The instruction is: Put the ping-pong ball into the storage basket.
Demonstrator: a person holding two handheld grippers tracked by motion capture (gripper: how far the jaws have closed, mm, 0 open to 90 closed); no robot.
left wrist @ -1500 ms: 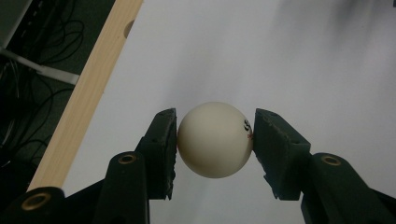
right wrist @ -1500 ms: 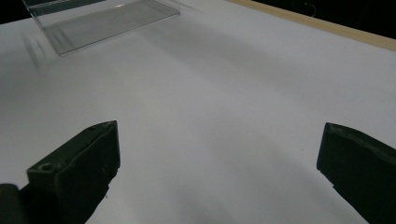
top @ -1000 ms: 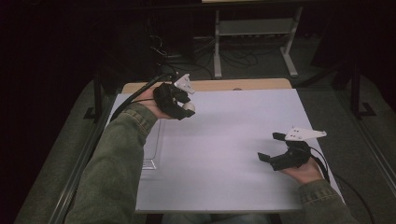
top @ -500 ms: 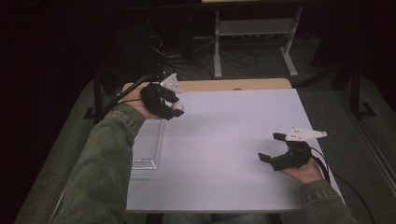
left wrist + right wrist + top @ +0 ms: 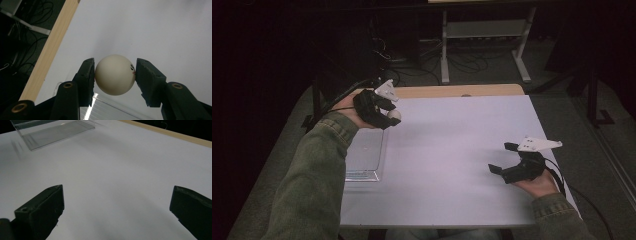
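A cream-white ball (image 5: 115, 74) with a small printed mark is clamped between the two black jaws of my left gripper (image 5: 115, 75). From above, that gripper (image 5: 393, 116) hangs over the table's far left corner with the ball (image 5: 394, 115) at its tip, just past the clear tray (image 5: 364, 159). My right gripper (image 5: 501, 158) sits low near the table's right front, jaws wide apart with nothing between them; in its own view the right gripper (image 5: 116, 205) looks across bare white surface.
A clear plastic tray (image 5: 53, 132) lies along the left edge of the white table (image 5: 462, 150). A wooden strip (image 5: 457, 91) runs along the far edge. Beyond it stand a metal shelf frame (image 5: 484, 35) and cables on the dark floor.
My left gripper has carried the ball leftward and a little away, toward the table's far left corner. The right gripper has stayed where it was.
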